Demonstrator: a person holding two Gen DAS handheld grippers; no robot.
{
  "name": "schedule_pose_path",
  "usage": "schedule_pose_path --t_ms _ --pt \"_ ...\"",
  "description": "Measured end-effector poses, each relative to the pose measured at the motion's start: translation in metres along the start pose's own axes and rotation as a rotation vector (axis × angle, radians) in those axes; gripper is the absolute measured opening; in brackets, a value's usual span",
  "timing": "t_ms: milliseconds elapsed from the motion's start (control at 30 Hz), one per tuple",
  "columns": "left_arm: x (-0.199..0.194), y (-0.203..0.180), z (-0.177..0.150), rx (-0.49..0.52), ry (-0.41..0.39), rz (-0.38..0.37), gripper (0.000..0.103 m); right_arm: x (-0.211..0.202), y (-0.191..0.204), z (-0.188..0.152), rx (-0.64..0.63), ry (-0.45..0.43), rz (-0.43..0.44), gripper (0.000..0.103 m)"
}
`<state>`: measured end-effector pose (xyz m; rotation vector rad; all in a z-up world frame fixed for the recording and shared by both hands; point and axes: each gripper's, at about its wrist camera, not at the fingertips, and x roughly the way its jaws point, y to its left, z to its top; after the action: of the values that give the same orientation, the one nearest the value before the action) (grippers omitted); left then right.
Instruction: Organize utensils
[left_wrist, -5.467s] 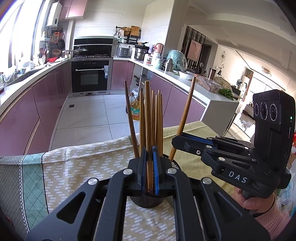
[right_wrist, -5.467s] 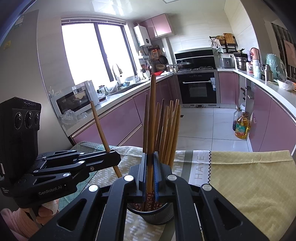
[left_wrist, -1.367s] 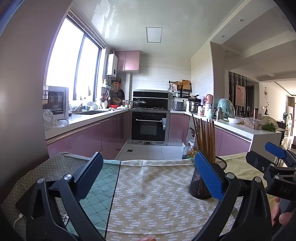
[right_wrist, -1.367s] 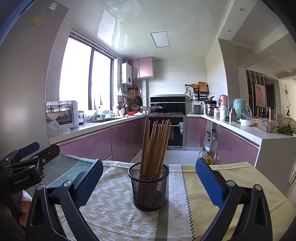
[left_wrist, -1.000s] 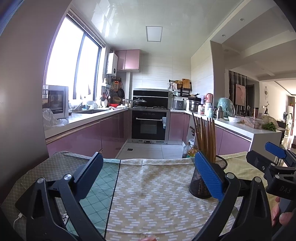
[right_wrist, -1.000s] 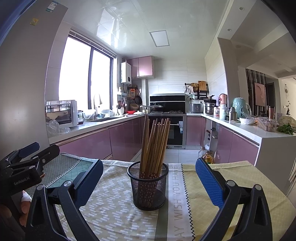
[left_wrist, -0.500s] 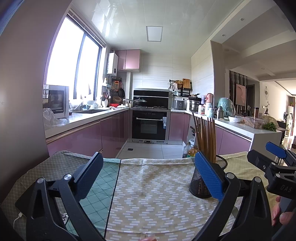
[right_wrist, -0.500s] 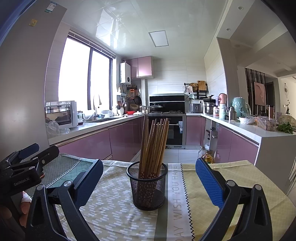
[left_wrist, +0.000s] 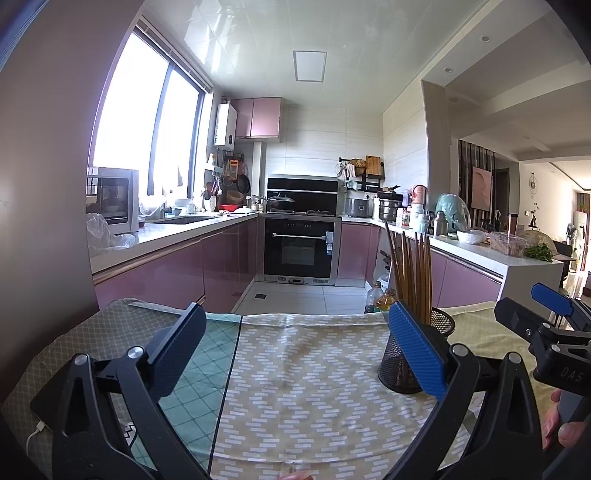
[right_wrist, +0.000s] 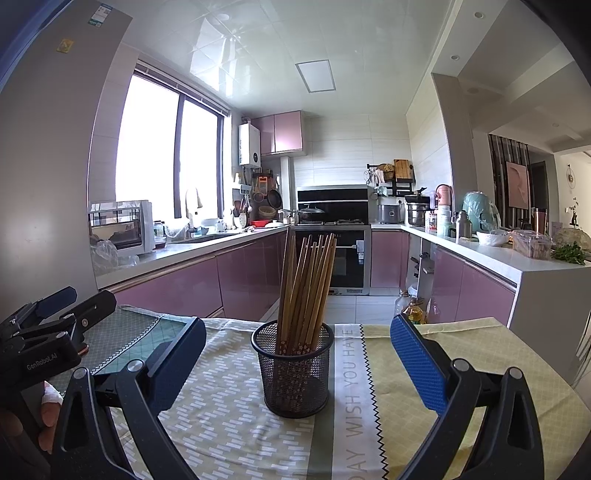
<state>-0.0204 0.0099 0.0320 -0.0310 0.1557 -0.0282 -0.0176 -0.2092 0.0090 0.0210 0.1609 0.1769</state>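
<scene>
Here, wooden chopsticks (right_wrist: 306, 288) stand near upright in a black mesh holder (right_wrist: 293, 373) on the tablecloth (right_wrist: 229, 413), dead ahead of the right gripper (right_wrist: 295, 354), jaws wide apart and empty; the left gripper (left_wrist: 291, 347), equally spread, sees it off to its right

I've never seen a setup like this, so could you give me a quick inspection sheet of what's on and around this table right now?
Surface: table under patterned cloths, one printed with lettering.
Job's things: wooden chopsticks stand bundled upright in a black mesh holder on the cloth.
Clutter: nothing seen loose on the cloths.
Grippers: left claw open, empty, the holder off to its right; right claw open, empty, aimed at the holder without touching it.
Cables: a white cable at the table's near left edge.
Surroundings: kitchen with pink cabinets, built-in oven, microwave by the window, crowded right counter.
</scene>
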Motion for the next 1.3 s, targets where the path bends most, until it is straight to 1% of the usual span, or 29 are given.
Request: schedule_pose_path --t_ms 1300 --pt "0.0005 -0.0032 -0.0075 0.003 0.014 0.001 0.097 0.0018 -0.0043 -0.0026 0.013 0.011 -0.008 0.097"
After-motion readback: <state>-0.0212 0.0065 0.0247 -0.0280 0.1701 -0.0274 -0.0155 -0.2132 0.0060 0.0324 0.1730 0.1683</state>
